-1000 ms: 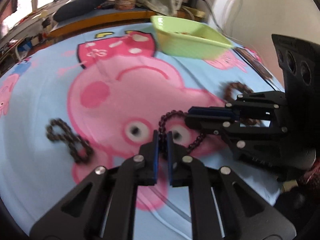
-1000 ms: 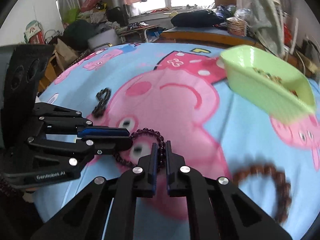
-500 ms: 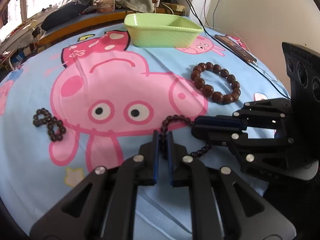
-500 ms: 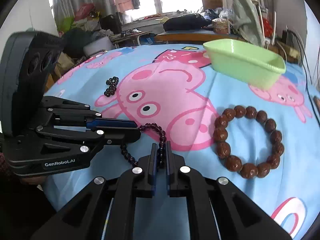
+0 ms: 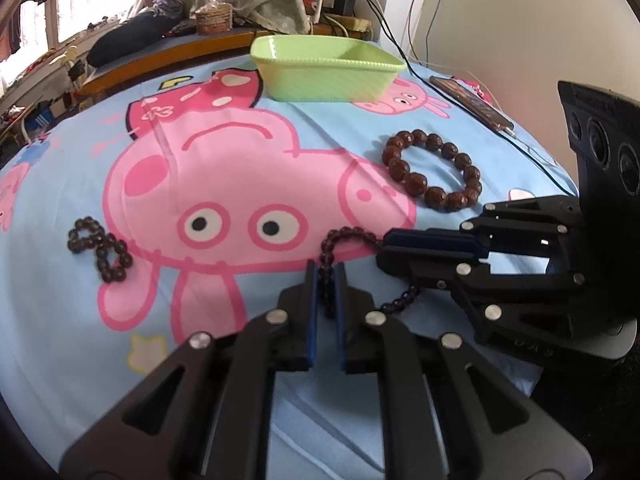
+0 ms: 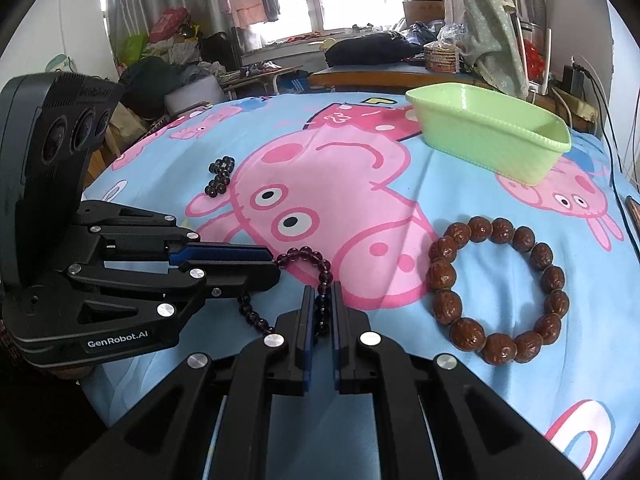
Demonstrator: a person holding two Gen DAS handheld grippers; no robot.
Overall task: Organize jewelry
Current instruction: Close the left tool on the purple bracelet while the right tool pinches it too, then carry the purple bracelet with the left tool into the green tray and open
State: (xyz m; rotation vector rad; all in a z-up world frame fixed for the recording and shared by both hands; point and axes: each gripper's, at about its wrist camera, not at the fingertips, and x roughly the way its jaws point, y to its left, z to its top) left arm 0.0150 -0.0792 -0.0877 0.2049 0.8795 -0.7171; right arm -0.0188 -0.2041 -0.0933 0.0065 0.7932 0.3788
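Left wrist view, item by item:

- Left tongs (image 5: 327, 276): pinching a thin dark bead strand (image 5: 352, 236), low centre, above the bed sheet (image 5: 60, 320).
- Right tongs (image 5: 382, 246): enter from 3 o'clock, pinching the same strand at its other side; a loose stretch sags below them.
- Brown bracelet (image 5: 434, 170): large beads, flat on the sheet at 2 o'clock, untouched.
- Small black bracelet (image 5: 100, 250): twisted into a figure eight, at 9 o'clock, untouched.
- Green tray (image 5: 326, 66): at 12 o'clock, well apart from all three pieces; its inside is hidden from this angle.
- Phone (image 5: 472, 102): on a cable at 2 o'clock, beyond the brown bracelet.

Right wrist view: confirms both tongs pressed onto the strand, the left ones coming in from 9 o'clock.

Progress, judged: early. The strand is in hand but not stowed; the two bracelets remain on the sheet. Likely destination is the tray.
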